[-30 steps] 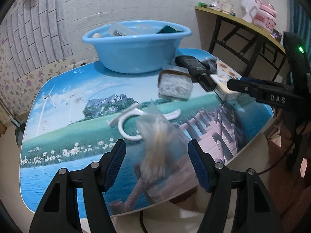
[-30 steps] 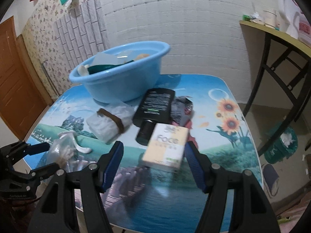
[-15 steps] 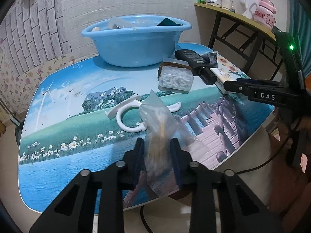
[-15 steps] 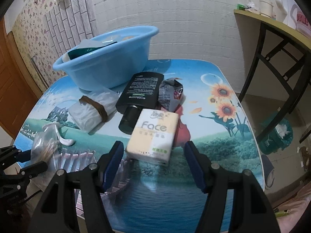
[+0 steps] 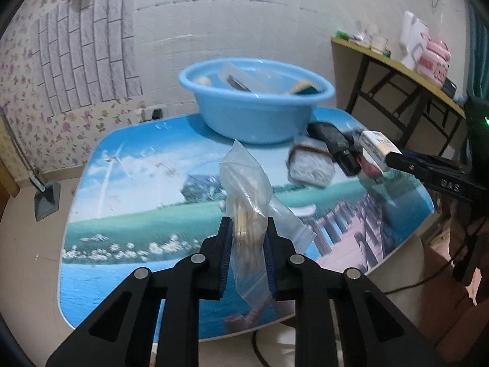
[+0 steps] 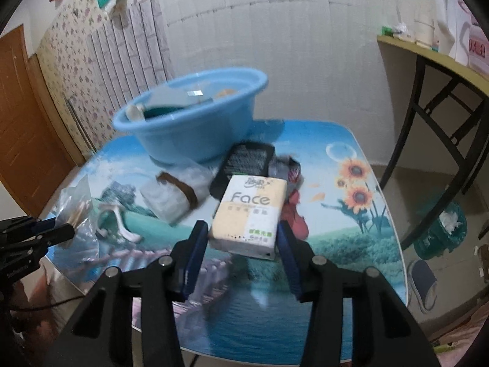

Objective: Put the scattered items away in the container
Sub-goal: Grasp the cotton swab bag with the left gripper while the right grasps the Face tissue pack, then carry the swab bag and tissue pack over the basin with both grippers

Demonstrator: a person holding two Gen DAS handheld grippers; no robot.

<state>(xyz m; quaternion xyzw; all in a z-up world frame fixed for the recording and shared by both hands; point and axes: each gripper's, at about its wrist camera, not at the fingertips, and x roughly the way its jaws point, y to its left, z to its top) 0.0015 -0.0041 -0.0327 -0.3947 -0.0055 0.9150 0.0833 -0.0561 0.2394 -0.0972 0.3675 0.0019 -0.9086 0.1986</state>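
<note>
My left gripper (image 5: 246,227) is shut on a clear plastic bag of wooden sticks (image 5: 244,189) and holds it above the table's near edge. My right gripper (image 6: 243,232) is shut on a "Face" tissue pack (image 6: 250,211), lifted off the table; the pack also shows in the left wrist view (image 5: 379,146). The blue basin (image 5: 255,101), holding several items, stands at the back of the table; it also shows in the right wrist view (image 6: 195,116).
On the picture-print table (image 6: 345,189) lie a black bottle (image 6: 244,165), a banded white packet (image 6: 174,192), a dark wrapper (image 6: 287,168) and a white hook (image 6: 119,220). A wooden side table (image 5: 406,73) stands to the right. A green bin (image 6: 443,232) sits on the floor.
My left gripper closed on the bag of sticks and lifted it. My right gripper closed on the tissue pack and raised it off the table.
</note>
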